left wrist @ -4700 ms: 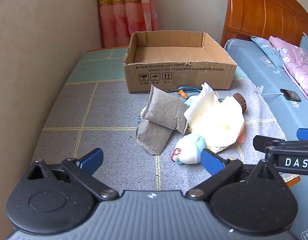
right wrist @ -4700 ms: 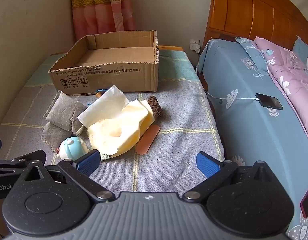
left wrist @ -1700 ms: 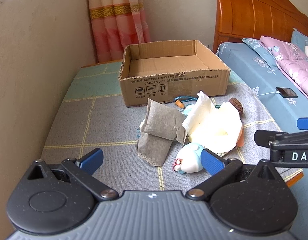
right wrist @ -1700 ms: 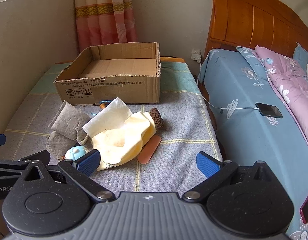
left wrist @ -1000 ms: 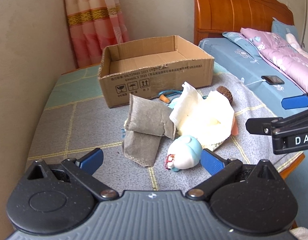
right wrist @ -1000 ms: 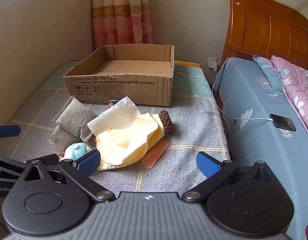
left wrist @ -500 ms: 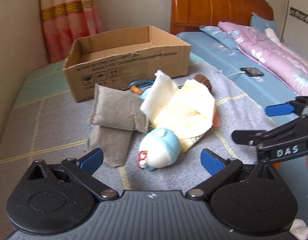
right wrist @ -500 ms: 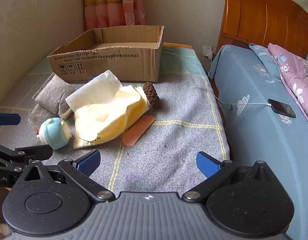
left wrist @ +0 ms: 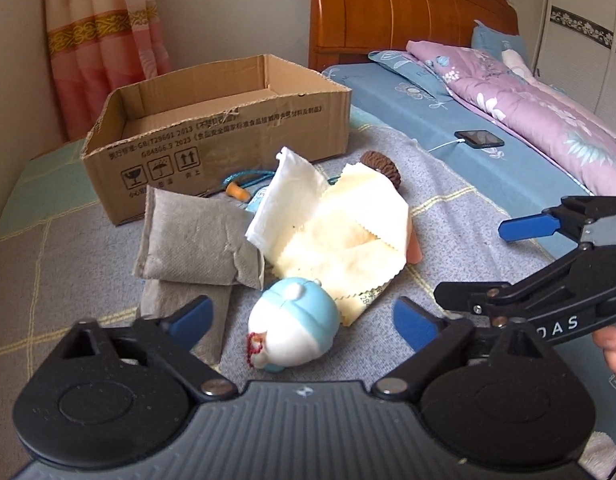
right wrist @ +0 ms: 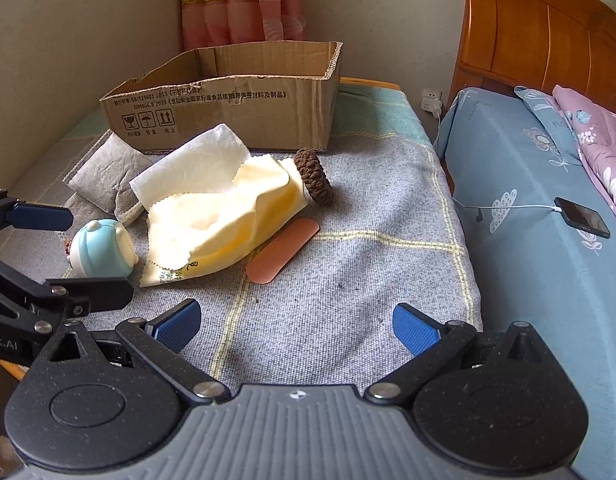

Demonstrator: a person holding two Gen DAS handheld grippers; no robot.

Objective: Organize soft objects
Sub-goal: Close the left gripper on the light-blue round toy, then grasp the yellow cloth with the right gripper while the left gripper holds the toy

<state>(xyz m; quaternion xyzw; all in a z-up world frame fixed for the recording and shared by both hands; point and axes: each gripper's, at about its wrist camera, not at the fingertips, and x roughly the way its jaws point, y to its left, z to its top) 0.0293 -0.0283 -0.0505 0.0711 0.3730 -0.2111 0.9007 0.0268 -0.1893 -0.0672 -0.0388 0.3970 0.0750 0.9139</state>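
A round blue-and-white plush toy point(left wrist: 295, 316) lies on the grey checked blanket point(right wrist: 348, 280), just ahead of my left gripper point(left wrist: 301, 322). Its jaws are closing, with the toy between the fingers and the pads apart from it. Beyond the toy lie two grey pouches point(left wrist: 195, 236), a yellow cloth point(left wrist: 348, 240) under a white cloth point(left wrist: 291, 196), and a brown ring point(right wrist: 314, 180). A pink strip point(right wrist: 281, 250) rests beside the yellow cloth. My right gripper point(right wrist: 295, 325) hovers open over bare blanket, with nothing between its fingers.
An open cardboard box point(left wrist: 227, 136) stands behind the pile, near a pink curtain point(right wrist: 243, 0). To the right is a bed with a blue sheet point(right wrist: 528, 220), a charging phone point(right wrist: 582, 216) and a wooden headboard point(left wrist: 388, 8). A wall runs along the left.
My left gripper has swung right and come down closer, so the plush toy now sits between its fingers, which stand narrower. My right gripper has sunk toward the blanket.
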